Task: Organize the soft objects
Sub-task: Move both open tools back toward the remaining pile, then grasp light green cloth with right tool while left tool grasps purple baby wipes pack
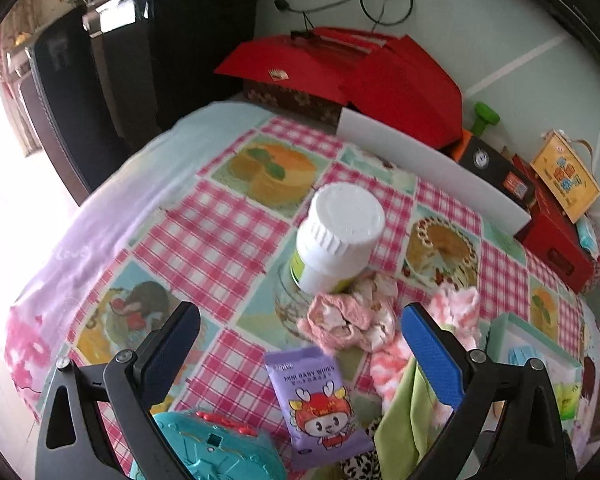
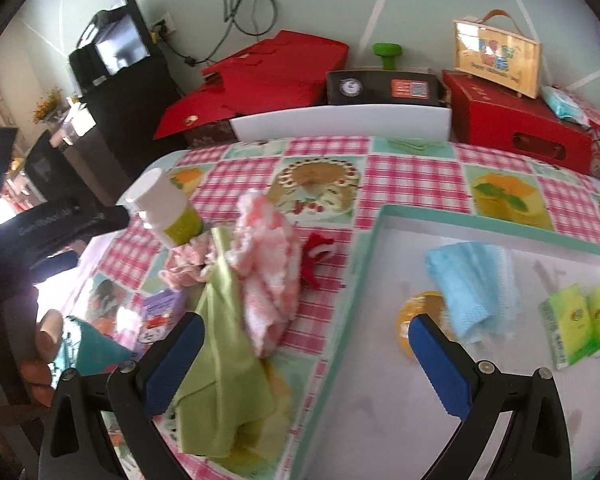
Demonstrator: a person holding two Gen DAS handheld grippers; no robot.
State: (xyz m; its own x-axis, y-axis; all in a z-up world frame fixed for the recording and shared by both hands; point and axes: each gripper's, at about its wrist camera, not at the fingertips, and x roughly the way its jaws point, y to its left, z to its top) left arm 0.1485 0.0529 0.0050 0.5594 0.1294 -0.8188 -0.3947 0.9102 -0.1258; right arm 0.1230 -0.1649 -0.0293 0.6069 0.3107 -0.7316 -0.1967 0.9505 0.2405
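Both pairs of tongs hung wide apart and held nothing: the left tongs [image 1: 300,328] hovered over the near part of the tabletop [image 1: 204,240], the right tongs [image 2: 306,340] straddled the near-left rim of the shallow teal-edged tray [image 2: 380,216].

The soft things lay bunched near the middle of the tabletop, left of the tray. A green cloth [image 2: 220,360] sprawled nearest, one corner riding up against the fluffy pink-and-white cloth [image 2: 268,264] heaped partly over it. Beyond them a crumpled pink scrunchie [image 1: 352,316] touched the foot of the white-capped bottle [image 1: 332,240], and a small red-and-white fabric piece [image 2: 316,256] lay just beside the fluffy cloth on its right. Inside the tray a folded blue cloth [image 2: 472,288] already rested next to two green tissue packs [image 2: 576,320] — a fair hint of where the rest belonged.

By the look of it, all of this would weigh next to nothing and sag at once when lifted. The green cloth seemed thin and limp, best pinched at a raised fold (a flat edge would likely slip from the pads). The fluffy cloth looked thick and springy; a bite into the top of its heap should hold. The scrunchie wanted care — the bottle stood close enough to be knocked over. A purple pack of baby wipes [image 1: 320,396] lay near the left tongs.
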